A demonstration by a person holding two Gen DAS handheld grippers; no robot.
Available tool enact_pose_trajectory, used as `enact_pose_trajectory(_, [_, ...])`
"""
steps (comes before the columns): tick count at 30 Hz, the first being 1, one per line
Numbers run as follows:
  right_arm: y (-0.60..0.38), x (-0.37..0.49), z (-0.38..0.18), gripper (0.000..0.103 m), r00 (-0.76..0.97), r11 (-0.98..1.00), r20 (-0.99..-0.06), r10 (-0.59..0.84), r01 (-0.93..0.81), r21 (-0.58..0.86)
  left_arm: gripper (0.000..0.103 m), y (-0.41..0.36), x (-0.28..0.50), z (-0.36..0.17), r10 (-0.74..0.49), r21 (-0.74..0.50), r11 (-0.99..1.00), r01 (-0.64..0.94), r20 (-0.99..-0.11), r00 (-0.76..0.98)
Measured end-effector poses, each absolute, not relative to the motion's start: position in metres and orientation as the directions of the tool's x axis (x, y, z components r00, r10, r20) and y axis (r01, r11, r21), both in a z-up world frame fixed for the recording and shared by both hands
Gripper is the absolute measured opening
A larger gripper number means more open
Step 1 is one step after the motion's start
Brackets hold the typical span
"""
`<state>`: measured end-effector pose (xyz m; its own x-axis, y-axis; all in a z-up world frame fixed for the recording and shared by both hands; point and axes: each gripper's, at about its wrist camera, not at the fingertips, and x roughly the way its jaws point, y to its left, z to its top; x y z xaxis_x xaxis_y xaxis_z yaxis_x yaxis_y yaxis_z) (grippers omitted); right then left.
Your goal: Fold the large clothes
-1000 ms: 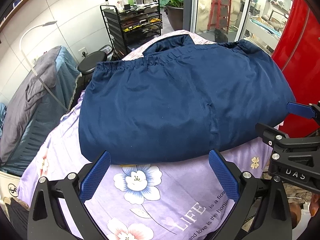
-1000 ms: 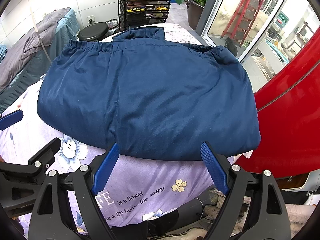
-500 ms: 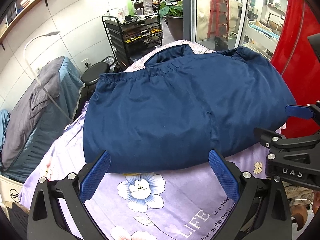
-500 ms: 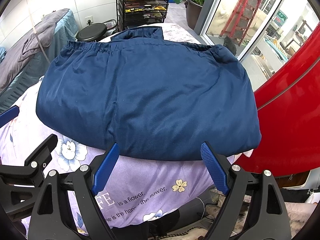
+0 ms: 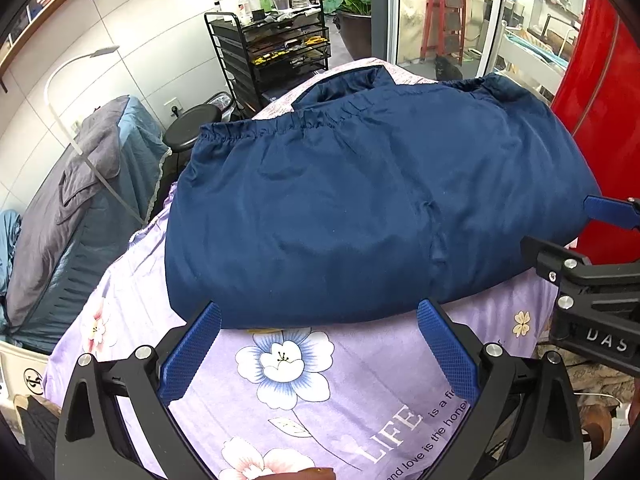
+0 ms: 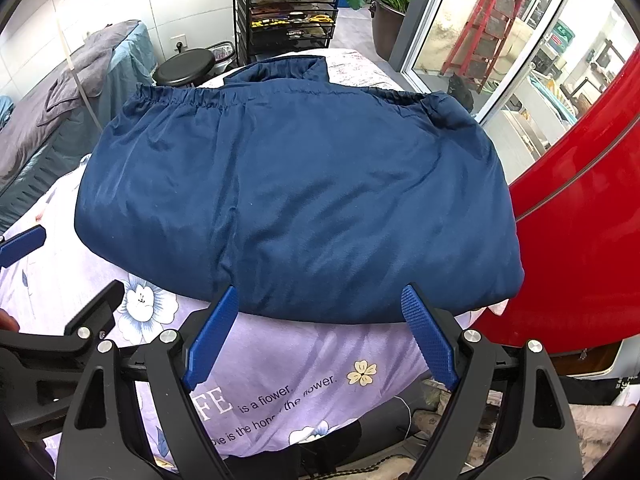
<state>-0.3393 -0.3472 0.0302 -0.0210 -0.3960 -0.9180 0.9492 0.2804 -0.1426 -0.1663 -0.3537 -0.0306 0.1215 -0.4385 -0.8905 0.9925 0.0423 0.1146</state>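
Rack [image 5: 280,46] holding clutter, garment [image 5: 360,208] on bedsheet [image 5: 320,380]

The lilac floral sheet [image 6: 280,364] carries white print: "LIFE", "is a flower", and a partly hidden second line, "...is the hone...". The right gripper [image 5: 600,312] body is labelled "DAS".
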Motion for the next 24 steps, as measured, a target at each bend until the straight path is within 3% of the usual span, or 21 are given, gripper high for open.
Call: enact_pose_trajectory(24, [-0.3412,-0.3327,0.0328,0.083,0.018,0.288,-0.913,-0.407,0.951,-0.109,0.097,-0.3482,-0.1671,-0.0365,-0.42,0.133,0.049,0.99,-0.897,0.141])
